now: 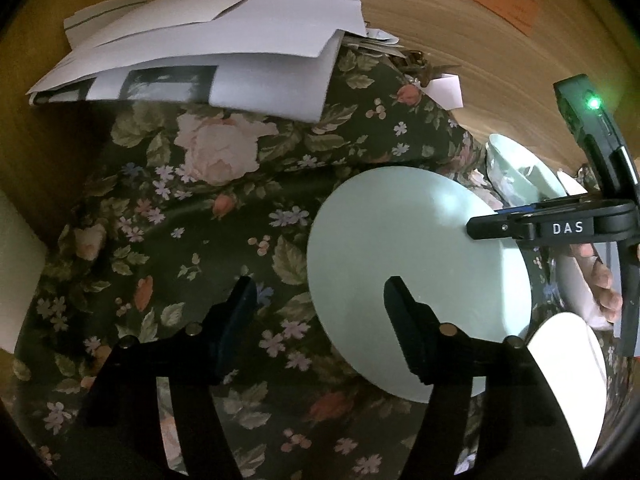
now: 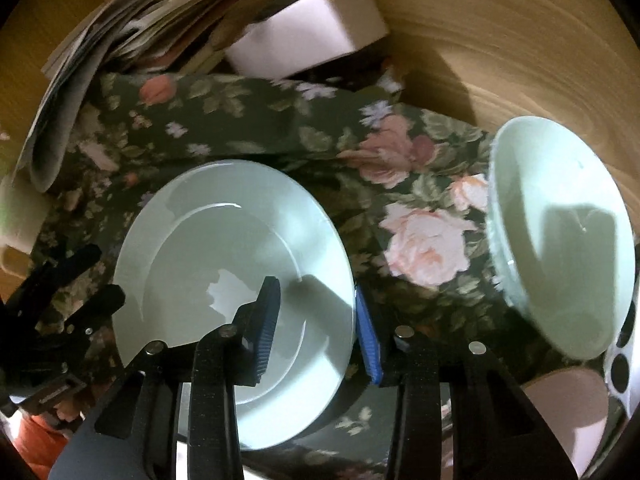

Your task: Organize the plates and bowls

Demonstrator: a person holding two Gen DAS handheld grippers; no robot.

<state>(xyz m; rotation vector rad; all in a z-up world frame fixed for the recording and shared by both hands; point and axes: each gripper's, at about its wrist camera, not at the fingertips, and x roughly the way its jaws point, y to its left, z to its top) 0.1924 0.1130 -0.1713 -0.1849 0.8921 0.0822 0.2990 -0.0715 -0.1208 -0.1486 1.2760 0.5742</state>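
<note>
We see bare floral cloth left of the plate; stacked papers block beyond

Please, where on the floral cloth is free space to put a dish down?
Free: the floral cloth between the papers and the green plate. Crowded: the right side, where plate, green bowl and right gripper sit close.

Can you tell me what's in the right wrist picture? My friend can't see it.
The right gripper is open around the edge of a pale green plate lying on a dark flowery cloth. A pale green bowl sits to the right, with papers behind.
</note>
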